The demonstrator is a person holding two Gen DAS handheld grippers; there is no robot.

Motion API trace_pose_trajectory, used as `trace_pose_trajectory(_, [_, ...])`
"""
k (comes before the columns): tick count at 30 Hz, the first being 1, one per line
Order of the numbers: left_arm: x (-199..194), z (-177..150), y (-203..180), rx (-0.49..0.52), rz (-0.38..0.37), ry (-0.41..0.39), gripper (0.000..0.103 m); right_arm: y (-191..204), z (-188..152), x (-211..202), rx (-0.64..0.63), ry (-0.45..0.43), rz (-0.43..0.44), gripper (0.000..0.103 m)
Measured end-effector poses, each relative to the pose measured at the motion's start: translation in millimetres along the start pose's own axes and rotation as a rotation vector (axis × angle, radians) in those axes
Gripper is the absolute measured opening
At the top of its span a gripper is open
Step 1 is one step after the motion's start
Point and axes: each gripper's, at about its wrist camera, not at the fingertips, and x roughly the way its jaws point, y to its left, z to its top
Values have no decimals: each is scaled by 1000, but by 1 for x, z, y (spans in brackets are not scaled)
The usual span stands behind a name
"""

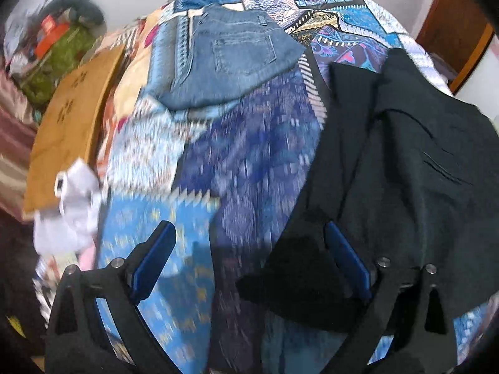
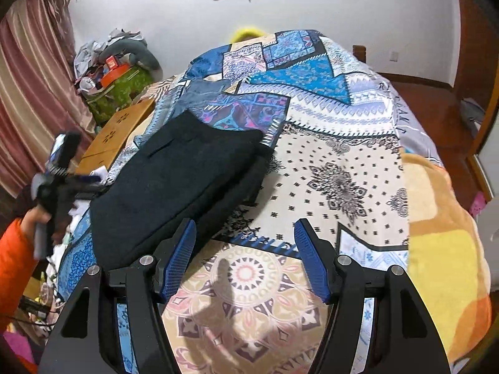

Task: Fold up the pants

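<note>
At far left, a cluttered green box (image 2: 120,88) and a flat wooden board (image 2: 117,135) are seen, the left-wrist view being motion-blurred. The left claw (image 1: 249,255) is spread open over the patchwork bedspread (image 1: 193,218), nothing gripped. Folded blue denim jeans (image 1: 230,62) lie farther back. The dark folded trousers (image 2: 174,187) lie left of centre, their near edge partly hidden behind a finger (image 2: 177,261). The right claw (image 2: 246,257) is held open, empty.

- From the left wrist we look down close over the bed (image 1: 193,205).
- From the right wrist we sit higher, facing the wall (image 2: 312,9).
- We share the black pants (image 1: 405,171) (image 2: 174,184).
</note>
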Motion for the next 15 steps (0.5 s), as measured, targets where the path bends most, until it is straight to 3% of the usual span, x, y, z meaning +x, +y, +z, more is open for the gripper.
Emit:
trace_pose_trajectory(3, [-11,-16,-2,-20,-15,-10,98,0,2,-1,0,-3,6,62])
trace_pose_trajectory(7, [-31,-20,-15,27,20,-61,97,3,5,-1,-5,-8,14,62])
trace_pose_trajectory(15, [-64,27,-39,56,-100,-181,97,7,26,16,-29,-11,38,62])
